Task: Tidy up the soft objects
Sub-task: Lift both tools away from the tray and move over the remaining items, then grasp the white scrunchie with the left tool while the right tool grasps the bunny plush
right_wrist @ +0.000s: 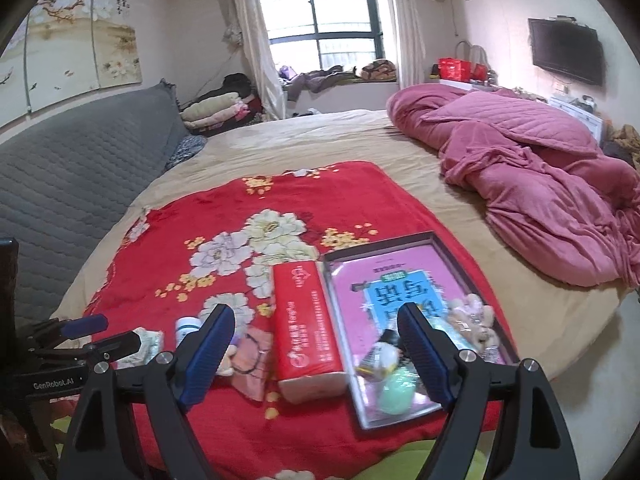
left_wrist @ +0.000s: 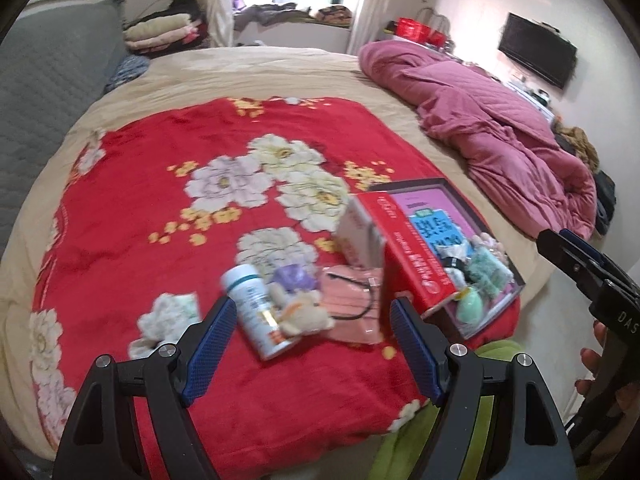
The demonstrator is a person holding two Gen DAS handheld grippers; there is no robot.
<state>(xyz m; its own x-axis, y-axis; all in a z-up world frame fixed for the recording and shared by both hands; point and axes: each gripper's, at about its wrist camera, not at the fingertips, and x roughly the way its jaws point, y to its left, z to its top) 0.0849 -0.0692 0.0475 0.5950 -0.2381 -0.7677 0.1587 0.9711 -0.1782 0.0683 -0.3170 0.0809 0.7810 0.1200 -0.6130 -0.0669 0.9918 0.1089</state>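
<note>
So I'd call this roughly halfway. Both my grippers are wide open and holding nothing. Ahead of the right gripper (right_wrist: 316, 352), the tray (right_wrist: 472, 248) already holds a few soft bits, including a mint-green squishy (right_wrist: 396, 394) between the jaws and a plush toy (right_wrist: 474, 322) just past the right jaw. Between the left gripper's (left_wrist: 312, 332) jaws, the small beige plush (left_wrist: 300, 312), pink mask (left_wrist: 352, 308) and white bottle (left_wrist: 256, 312) are still out on the red blanket (left_wrist: 140, 220).

Red blanket (right_wrist: 208, 256) with white and yellow flowers, red tissue pack (right_wrist: 306, 320), crumpled pink quilt (right_wrist: 540, 184), blue fingers (left_wrist: 212, 344)
</note>
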